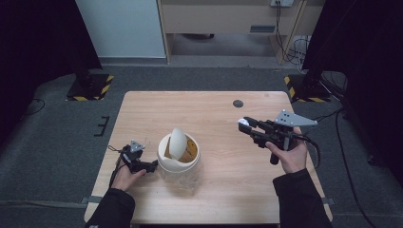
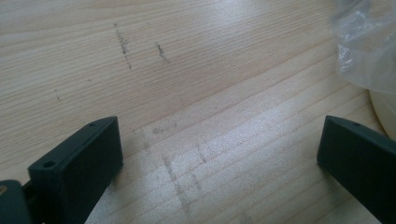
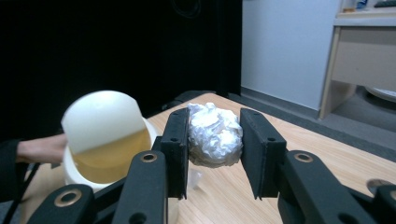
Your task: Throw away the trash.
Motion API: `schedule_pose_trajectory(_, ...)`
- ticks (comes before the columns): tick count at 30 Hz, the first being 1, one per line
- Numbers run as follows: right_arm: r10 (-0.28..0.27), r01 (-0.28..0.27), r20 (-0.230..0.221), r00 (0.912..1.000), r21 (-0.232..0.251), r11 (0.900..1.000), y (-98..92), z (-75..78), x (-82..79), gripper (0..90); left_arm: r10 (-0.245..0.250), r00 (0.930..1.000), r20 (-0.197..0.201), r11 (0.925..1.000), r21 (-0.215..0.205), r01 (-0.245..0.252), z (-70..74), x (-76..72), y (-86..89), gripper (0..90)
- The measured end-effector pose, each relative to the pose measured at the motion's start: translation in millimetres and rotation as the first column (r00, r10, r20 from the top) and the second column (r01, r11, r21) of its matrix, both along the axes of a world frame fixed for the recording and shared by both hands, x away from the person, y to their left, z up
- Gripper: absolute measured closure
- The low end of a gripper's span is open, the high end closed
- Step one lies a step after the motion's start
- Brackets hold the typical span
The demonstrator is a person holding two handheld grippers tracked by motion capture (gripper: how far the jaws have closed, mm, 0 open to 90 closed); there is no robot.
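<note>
Crumpled white paper, a wad (image 3: 215, 134) pinched in the right claw (image 3: 215, 140) above the desk (image 1: 214, 109), right of the swing-lid bin (image 1: 178, 154); it looks feather-light, soft and squashable, so a gentle squeeze across its middle should do. The left claw (image 2: 219, 154) stands apart, empty, beside the bin

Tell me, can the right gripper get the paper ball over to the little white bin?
Probably yes. The right gripper is shut on the paper ball, the bare table between it and the white bin looks clear, and the bin's swing lid is tipped open.
</note>
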State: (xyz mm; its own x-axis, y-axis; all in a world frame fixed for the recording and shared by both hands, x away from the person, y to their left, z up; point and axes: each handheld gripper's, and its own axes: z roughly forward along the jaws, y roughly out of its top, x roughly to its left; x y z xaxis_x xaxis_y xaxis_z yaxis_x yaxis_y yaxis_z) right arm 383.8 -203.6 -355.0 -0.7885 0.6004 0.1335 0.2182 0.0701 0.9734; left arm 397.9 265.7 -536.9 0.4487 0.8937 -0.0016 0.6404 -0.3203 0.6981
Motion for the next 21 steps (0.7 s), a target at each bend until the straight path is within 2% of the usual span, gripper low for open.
schedule_pose_trajectory(2,0.022,-0.022,-0.001,0.9998,0.024,0.999,4.0,1.8,-1.1,64.3,0.000,1.0000,0.000,1.0000,0.000,0.000,0.0,0.0,0.0,0.0)
schedule_pose_trajectory(9,0.065,-0.065,0.007,0.9978,0.006,0.998,22.6,2.8,-0.2,64.3,0.000,1.0000,0.000,1.0000,0.000,0.000,0.0,0.0,0.0,0.0)
schedule_pose_trajectory(21,0.154,-0.154,0.000,0.9881,-0.017,0.988,57.5,0.5,2.2,64.2,0.000,1.0000,0.000,1.0000,0.000,0.000,0.0,0.0,0.0,0.0)
